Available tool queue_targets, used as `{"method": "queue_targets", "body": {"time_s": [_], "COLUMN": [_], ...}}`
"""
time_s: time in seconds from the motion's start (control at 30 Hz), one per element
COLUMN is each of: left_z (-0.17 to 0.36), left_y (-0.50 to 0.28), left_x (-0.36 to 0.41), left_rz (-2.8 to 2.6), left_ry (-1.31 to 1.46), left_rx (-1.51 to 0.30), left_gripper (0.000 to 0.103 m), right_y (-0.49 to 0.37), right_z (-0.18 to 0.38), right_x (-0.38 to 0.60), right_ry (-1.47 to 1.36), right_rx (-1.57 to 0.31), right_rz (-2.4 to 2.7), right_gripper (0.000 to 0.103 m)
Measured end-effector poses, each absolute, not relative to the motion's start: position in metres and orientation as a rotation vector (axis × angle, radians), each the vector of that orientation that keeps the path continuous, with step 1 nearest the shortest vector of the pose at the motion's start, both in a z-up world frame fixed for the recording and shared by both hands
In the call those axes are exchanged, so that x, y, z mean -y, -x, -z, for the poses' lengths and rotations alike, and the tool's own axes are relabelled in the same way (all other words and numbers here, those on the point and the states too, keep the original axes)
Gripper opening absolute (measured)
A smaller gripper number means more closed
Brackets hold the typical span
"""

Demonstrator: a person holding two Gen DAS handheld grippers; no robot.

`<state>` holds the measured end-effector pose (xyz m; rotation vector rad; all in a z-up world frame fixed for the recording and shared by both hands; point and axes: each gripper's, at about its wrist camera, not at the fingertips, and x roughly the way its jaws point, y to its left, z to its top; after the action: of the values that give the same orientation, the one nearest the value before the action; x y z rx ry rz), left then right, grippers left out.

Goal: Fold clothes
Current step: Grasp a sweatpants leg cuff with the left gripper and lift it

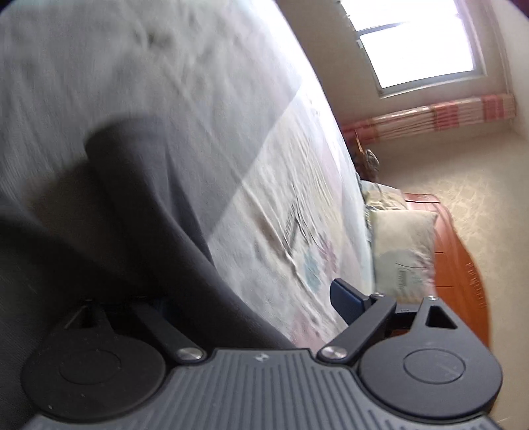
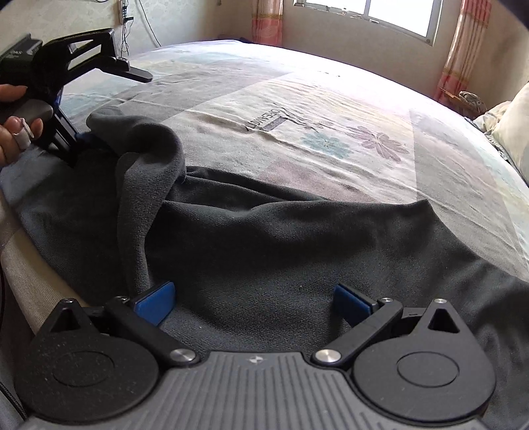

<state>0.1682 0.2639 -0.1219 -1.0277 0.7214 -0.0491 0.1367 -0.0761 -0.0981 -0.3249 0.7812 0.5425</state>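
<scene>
Hovering nearest over the dark grey garment (image 2: 264, 238), the right gripper (image 2: 254, 302) is spreading its blue pads (image 2: 155, 302) wide above the cloth, pinching nothing, likely choosing a spot to grab. Left of the garment's bunched fold, the left gripper (image 2: 82, 139) is also standing spread, one finger buried in fabric. Beyond the garment, the floral bedsheet (image 2: 330, 132) is stretching toward the window (image 2: 370, 13).

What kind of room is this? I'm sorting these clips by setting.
Most likely a home bedroom. A dark grey garment lies spread on a bed covered by a flower-printed sheet, a pillow leans against an orange wooden headboard, and pink striped curtains hang beside a window.
</scene>
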Motion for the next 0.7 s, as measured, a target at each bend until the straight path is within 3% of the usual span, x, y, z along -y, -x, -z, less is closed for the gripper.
{"method": "queue_targets", "body": {"time_s": [0.17, 0.27, 0.33, 0.43, 0.53, 0.7], "left_z": [0.139, 0.137, 0.134, 0.13, 0.113, 0.061], "left_y": [-0.161, -0.16, -0.161, -0.163, -0.165, -0.147], "left_x": [-0.285, -0.285, -0.285, -0.286, -0.277, -0.273], "left_rz": [0.053, 0.02, -0.014, -0.067, -0.094, -0.084], "left_ry": [1.115, 1.063, 1.011, 0.929, 0.818, 0.74], "left_rx": [-0.691, -0.706, -0.745, -0.806, -0.83, -0.715], "left_gripper": [0.087, 0.068, 0.038, 0.013, 0.01, 0.009], "right_y": [-0.137, -0.135, -0.134, -0.133, -0.132, -0.117], "right_z": [0.101, 0.103, 0.104, 0.103, 0.1, 0.093], "right_x": [0.078, 0.08, 0.08, 0.08, 0.078, 0.075], "right_ry": [0.321, 0.313, 0.306, 0.313, 0.335, 0.432], "right_rx": [-0.771, -0.752, -0.742, -0.746, -0.756, -0.726], "right_rz": [-0.553, -0.554, -0.55, -0.539, -0.52, -0.508], "right_gripper": [0.103, 0.103, 0.103, 0.103, 0.103, 0.103]}}
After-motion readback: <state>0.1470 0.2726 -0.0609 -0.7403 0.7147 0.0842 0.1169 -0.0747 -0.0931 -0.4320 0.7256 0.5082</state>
